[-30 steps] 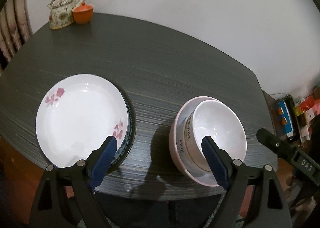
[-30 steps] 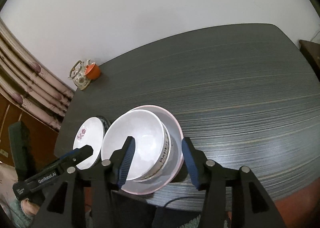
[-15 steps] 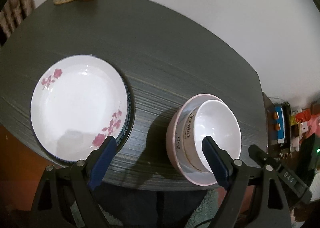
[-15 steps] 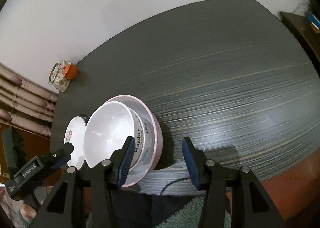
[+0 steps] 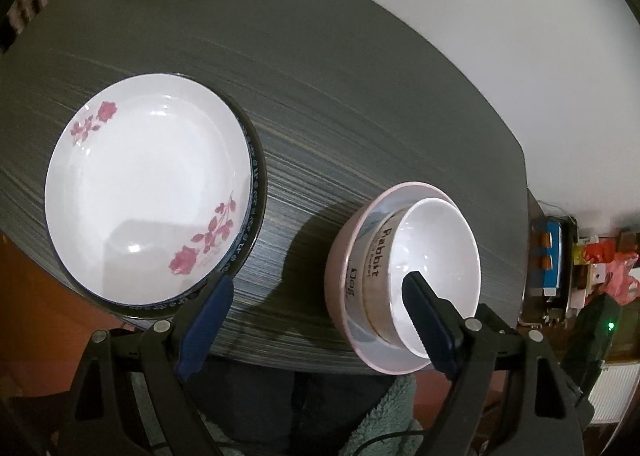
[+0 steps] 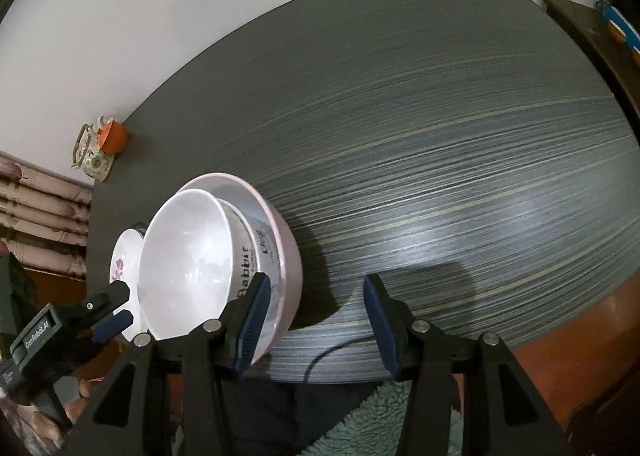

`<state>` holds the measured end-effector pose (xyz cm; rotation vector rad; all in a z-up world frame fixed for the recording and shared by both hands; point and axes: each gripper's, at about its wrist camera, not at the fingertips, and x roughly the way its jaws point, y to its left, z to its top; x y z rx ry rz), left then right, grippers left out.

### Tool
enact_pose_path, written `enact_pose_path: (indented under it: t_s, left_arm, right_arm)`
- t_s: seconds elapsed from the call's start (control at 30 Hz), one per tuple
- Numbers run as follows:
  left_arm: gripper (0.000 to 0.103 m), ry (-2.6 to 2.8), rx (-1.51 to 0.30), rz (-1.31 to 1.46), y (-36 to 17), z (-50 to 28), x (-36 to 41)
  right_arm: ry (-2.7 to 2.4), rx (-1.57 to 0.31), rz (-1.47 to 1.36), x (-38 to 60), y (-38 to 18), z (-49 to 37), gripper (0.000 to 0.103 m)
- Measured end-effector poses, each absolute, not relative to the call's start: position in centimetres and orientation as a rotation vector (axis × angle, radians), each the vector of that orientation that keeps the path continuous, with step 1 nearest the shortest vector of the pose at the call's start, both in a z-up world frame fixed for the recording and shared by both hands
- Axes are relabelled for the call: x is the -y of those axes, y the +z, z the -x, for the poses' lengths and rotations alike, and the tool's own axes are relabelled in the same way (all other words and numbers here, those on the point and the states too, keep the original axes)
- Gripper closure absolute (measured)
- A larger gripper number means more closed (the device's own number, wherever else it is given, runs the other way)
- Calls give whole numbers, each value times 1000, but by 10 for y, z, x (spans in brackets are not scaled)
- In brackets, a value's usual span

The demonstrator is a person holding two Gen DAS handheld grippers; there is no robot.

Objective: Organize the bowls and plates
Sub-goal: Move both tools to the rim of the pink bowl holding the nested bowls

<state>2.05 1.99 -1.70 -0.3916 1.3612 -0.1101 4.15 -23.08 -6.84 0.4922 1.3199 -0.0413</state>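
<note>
A white plate with pink flowers [image 5: 144, 192] lies on a dark blue-rimmed plate [image 5: 256, 192] at the table's front left; it also shows in the right wrist view [image 6: 124, 256]. A white bowl [image 5: 436, 260] sits nested in a lettered bowl [image 5: 376, 256] inside a pink bowl [image 5: 340, 256] at the front edge; the stack also shows in the right wrist view [image 6: 188, 256]. My left gripper [image 5: 316, 304] is open and empty, held above the table's front edge between plates and bowls. My right gripper [image 6: 316, 304] is open and empty, just right of the bowl stack.
The dark grey table [image 6: 440, 136] stretches away to the wall. A patterned teapot [image 6: 94, 160] and an orange cup [image 6: 114, 136] stand at its far left corner. Cluttered shelves [image 5: 560, 256] lie right of the table. The left gripper shows in the right wrist view [image 6: 80, 320].
Both grippers have drawn back towards the table's front edge and risen a little, still open. The plates and bowls have not moved.
</note>
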Motion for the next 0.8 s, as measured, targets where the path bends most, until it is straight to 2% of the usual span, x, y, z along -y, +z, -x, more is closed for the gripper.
enact_pose_path:
  t_s: [0.1, 0.27, 0.37, 0.53, 0.8]
  left_arm:
    - [30, -103, -1369, 420, -19, -20, -24]
    - [31, -102, -1361, 427, -15, -16, -38]
    - [38, -79, -1373, 415, -18, -16, -41]
    - [41, -86, -1402, 407, -25, -19, -37]
    - [52, -78, -1423, 381, -32, -26, -35]
  right_arm:
    - [-34, -1312, -505, 233, -67, -43, 53]
    - [-31, -1326, -511, 236, -70, -42, 53]
    - [-27, -1340, -521, 237, -73, -42, 53]
    - [-21, -1351, -506, 235, -74, -42, 53]
    - [-56, -1370, -472, 230, -78, -47, 53]
